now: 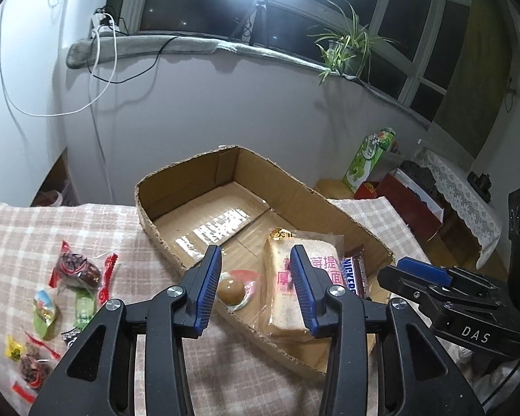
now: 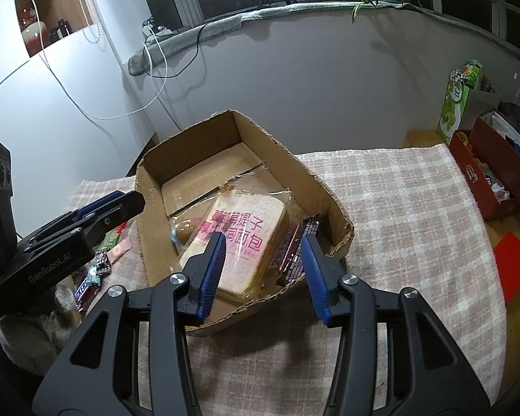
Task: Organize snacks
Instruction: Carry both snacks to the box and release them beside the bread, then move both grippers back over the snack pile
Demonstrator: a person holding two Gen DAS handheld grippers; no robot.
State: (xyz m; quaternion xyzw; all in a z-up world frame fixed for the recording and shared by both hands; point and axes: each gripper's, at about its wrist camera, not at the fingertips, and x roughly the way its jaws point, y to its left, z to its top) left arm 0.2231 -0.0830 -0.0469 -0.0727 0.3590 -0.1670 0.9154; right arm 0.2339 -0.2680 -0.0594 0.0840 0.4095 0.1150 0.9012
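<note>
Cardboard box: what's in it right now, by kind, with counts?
In the box, as far as both views show:
Bread pack: 1
Snickers bar: 1
Round brown snack in clear wrap: 1
Total: 3
Both grippers, left and right, hover open over it, holding nothing.

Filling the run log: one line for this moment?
left gripper: open | right gripper: open | cardboard box: bread pack, Snickers bar | loose snacks: tablecloth
</note>
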